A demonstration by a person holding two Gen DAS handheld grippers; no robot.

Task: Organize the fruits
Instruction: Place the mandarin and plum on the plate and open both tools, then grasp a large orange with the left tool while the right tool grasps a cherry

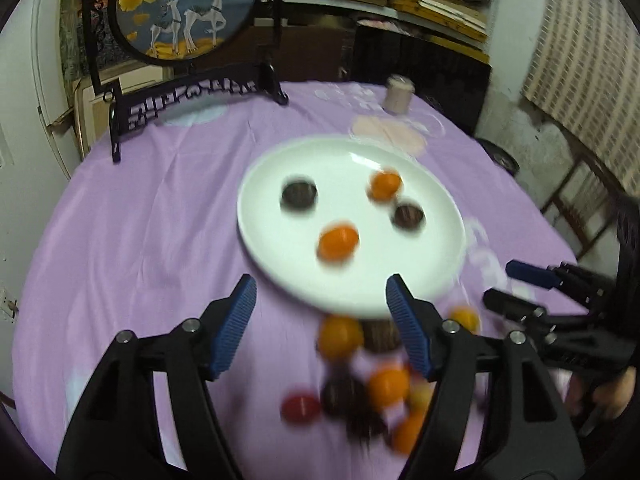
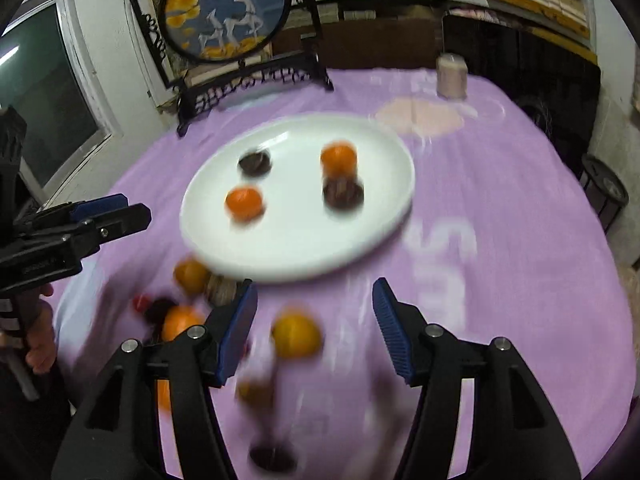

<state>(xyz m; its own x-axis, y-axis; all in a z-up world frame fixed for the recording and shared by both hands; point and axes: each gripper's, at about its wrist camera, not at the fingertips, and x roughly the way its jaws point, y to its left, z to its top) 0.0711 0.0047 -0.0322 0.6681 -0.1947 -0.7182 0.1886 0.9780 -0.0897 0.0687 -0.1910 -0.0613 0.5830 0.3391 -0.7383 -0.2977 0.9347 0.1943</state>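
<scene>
A white plate (image 1: 280, 248) (image 2: 304, 248) lies on the purple cloth and holds two oranges (image 1: 337, 243) (image 2: 244, 202) and two dark round fruits (image 1: 298, 195) (image 2: 343, 194). A blurred pile of oranges (image 1: 340, 337), dark fruits (image 1: 344, 396) and a red fruit (image 1: 300, 407) lies on the cloth before the plate. My left gripper (image 1: 322, 300) is open and empty above the pile at the plate's near rim. My right gripper (image 2: 314, 304) is open and empty above a yellow-orange fruit (image 2: 297, 334). Each gripper shows in the other view, the right (image 1: 508, 284) and the left (image 2: 128, 210).
A black carved stand with a round deer painting (image 1: 184, 8) (image 2: 228, 12) stands at the table's far left. A pale cup (image 1: 397, 94) (image 2: 451, 76) stands at the far edge. Shelves and a dark cabinet are behind. A chair (image 1: 580, 200) is at the right.
</scene>
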